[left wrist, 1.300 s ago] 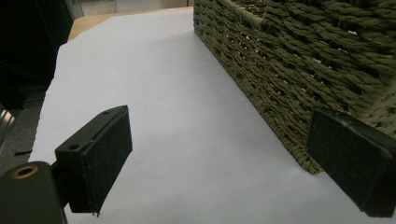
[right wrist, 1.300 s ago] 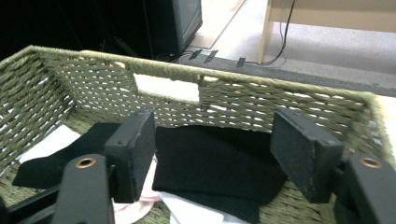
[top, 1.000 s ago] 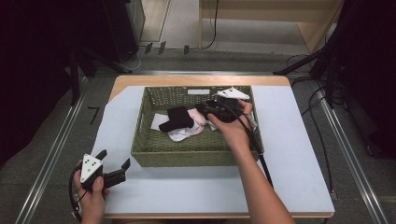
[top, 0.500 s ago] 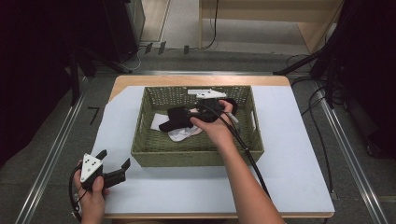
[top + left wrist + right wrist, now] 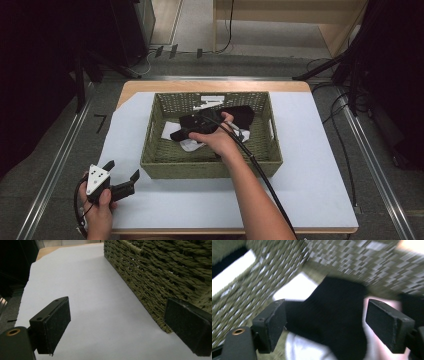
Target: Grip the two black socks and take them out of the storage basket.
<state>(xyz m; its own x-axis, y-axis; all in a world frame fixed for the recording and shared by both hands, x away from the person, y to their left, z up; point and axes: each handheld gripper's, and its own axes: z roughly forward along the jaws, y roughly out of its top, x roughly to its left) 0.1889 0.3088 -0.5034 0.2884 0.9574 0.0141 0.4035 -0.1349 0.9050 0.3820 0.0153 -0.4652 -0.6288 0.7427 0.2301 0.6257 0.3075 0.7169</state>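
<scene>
Table: a white sheet [image 5: 320,165] covers the top, with bare wood showing along the far edge at twelve o'clock.
Basket: an olive woven basket [image 5: 210,167] sits at the middle of the sheet, rectangular, with a handle slot in its three o'clock wall; in my left gripper view its near corner [image 5: 160,282] stands just beside my right-hand pad.
White pieces: a white cloth [image 5: 189,145] lies on the basket floor under the dark one, and a white card [image 5: 212,100] leans at the twelve o'clock wall.
Black cloth: a soft, matt black cloth [image 5: 220,120] lies crumpled near the basket's centre, running from about eight o'clock towards two o'clock over the white cloth; in my right gripper view it [image 5: 332,315] is a dark, blurred fold with white fabric showing beneath it at six o'clock.
Right gripper: my right gripper [image 5: 325,323] is down inside the basket, its jaws wide and just now opening further; the black cloth lies between the pads, which do not press on it.
Left gripper: my left gripper [image 5: 122,177] rests at the sheet's seven o'clock corner, outside the basket, jaws spread wide with nothing between them.
</scene>
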